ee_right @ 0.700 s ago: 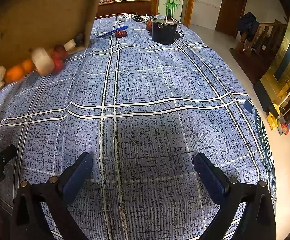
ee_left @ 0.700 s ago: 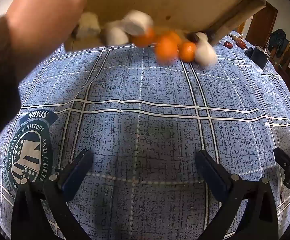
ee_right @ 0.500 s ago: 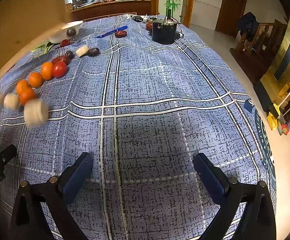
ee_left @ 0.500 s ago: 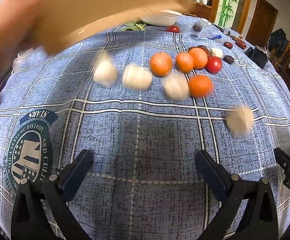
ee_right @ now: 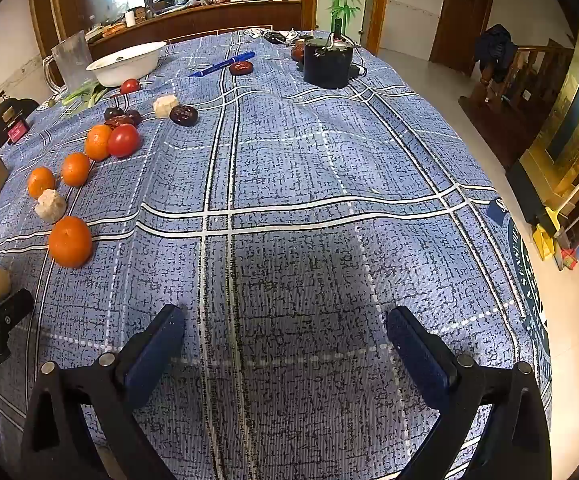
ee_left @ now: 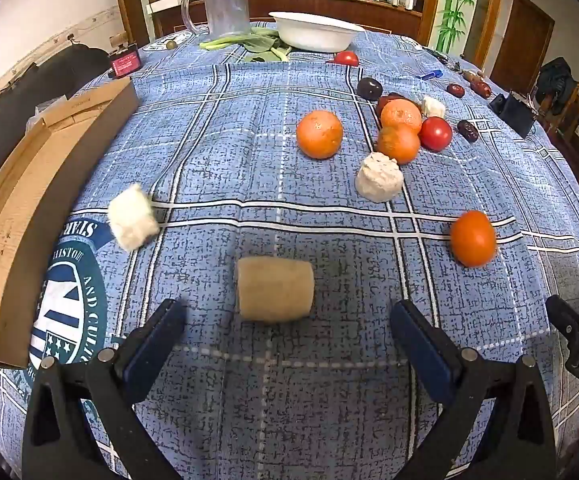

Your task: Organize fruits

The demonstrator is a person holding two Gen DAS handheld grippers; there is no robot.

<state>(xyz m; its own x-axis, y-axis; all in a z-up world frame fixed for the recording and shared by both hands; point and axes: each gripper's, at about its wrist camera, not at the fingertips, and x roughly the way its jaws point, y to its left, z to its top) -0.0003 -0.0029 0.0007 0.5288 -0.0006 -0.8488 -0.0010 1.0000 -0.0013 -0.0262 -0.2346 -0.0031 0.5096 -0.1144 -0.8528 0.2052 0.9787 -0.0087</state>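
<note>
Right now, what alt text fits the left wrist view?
The open left gripper hovers over a blue plaid tablecloth, just short of a tan cylindrical piece. Beyond lie four oranges, a red tomato and white chunks; a cardboard tray sits at the left edge.

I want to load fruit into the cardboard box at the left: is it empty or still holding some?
Empty, as far as shown: the cardboard box lies on the tablecloth with a bare floor.
</note>
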